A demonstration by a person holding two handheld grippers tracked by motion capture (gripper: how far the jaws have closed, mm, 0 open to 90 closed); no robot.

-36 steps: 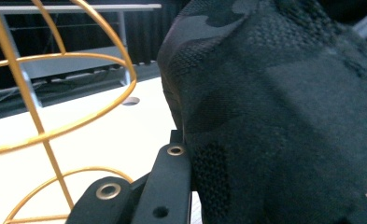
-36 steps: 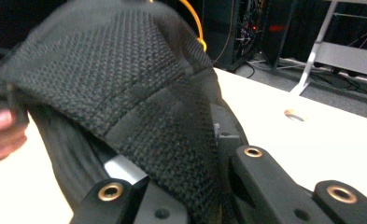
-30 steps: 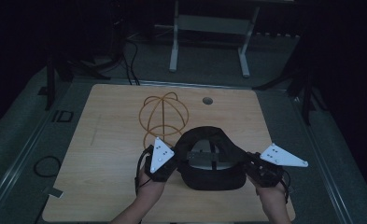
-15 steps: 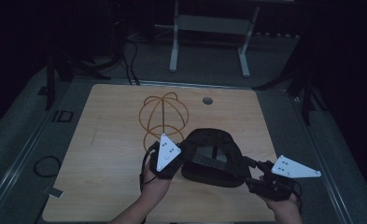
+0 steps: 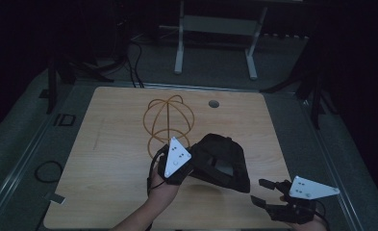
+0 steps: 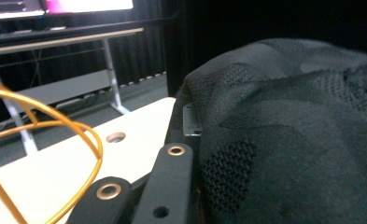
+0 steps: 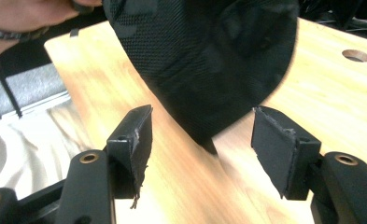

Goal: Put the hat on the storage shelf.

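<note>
A black knit cap (image 5: 225, 163) hangs tilted over the wooden table (image 5: 109, 159), and my left gripper (image 5: 195, 164) is shut on its left edge. In the left gripper view the cap's fabric (image 6: 288, 140) lies against the jaws. A gold wire head-form (image 5: 170, 120) stands just behind the left gripper, and its loops (image 6: 55, 135) curve at the left of that view. My right gripper (image 5: 259, 191) is off to the right near the table's front edge. Its jaws have just been opening, with nothing between them (image 7: 202, 126). The cap's brim (image 7: 204, 56) hangs beyond them, apart from the pads.
A round hole (image 5: 214, 103) is cut in the table's far side. Behind the table stands a white-legged frame (image 5: 215, 29). A cable loop (image 5: 44, 171) lies on the grey floor at the left. A person's hand (image 7: 27, 14) shows in the right gripper view.
The right gripper has let go of the cap, opened, and moved right and toward the table's front edge. The cap now hangs from the left gripper alone, tipped up.
</note>
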